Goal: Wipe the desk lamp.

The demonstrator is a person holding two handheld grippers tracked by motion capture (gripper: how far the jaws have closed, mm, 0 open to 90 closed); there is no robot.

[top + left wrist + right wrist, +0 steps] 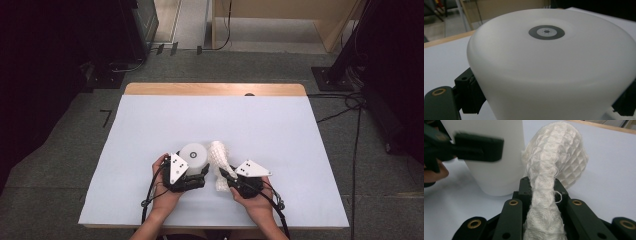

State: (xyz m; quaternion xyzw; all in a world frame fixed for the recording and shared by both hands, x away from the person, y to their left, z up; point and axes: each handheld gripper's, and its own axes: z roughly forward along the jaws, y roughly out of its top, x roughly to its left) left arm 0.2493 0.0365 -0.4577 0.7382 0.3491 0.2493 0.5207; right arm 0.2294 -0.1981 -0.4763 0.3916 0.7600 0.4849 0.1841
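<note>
A white cylinder [194, 155] with a grey ring mark on its top [546, 32] stands upright near the table's front edge. My left gripper [192, 172] has a black jaw on each side of it and is shut on it; one of its pads [479, 146] presses the cylinder's wall [496, 172]. Just to the cylinder's right lies a white waffle-textured cloth [219, 157], bunched into a thick strip [559, 157]. My right gripper [227, 175] is shut on the near end of that strip, which runs between its fingers [541, 187].
A pale sheet [260, 125] covers the table, with a strip of bare wood at the far edge [215, 89]. Dark equipment stands left of the table. Cables [352, 107] lie on the floor at the right, and a wooden cabinet [280, 20] stands at the back.
</note>
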